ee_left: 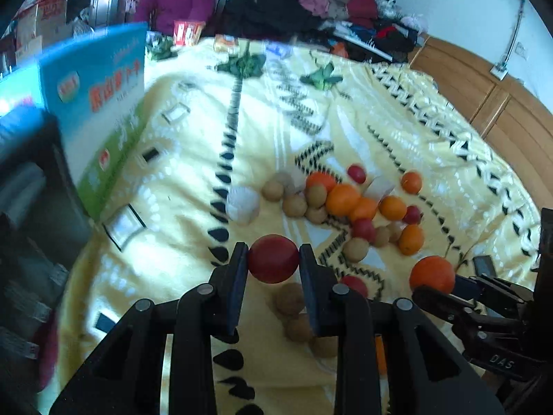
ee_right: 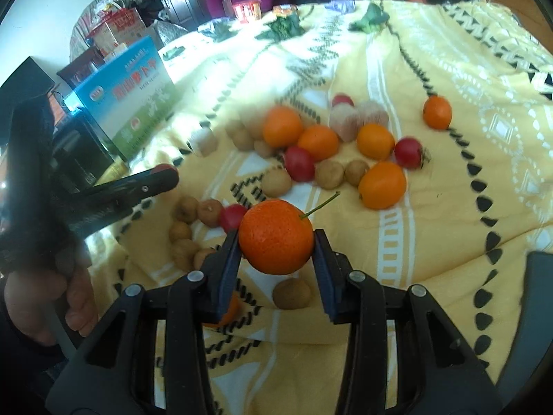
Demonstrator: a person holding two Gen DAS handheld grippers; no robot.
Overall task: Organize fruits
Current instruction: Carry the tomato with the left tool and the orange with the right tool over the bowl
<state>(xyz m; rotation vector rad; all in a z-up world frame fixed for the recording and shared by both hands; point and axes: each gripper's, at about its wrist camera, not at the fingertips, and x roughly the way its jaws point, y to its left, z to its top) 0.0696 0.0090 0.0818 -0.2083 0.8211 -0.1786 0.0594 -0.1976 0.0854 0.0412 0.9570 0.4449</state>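
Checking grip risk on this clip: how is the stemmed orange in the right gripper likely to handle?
The orange looks round and firm, so it would probably roll on the blanket if dropped. The right gripper pinches only its sides, so it might slip. Its thin stem seems fragile.

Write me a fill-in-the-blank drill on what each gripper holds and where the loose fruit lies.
1. The left gripper is shut on a round ____ fruit.
2. The right gripper is shut on an orange that keeps a thin green ____.
3. The loose fruit lies on a ____ blanket with black patterns.
4. A ____ box with orange lettering stands at the blanket's edge.

Missing words: red; stem; yellow; blue
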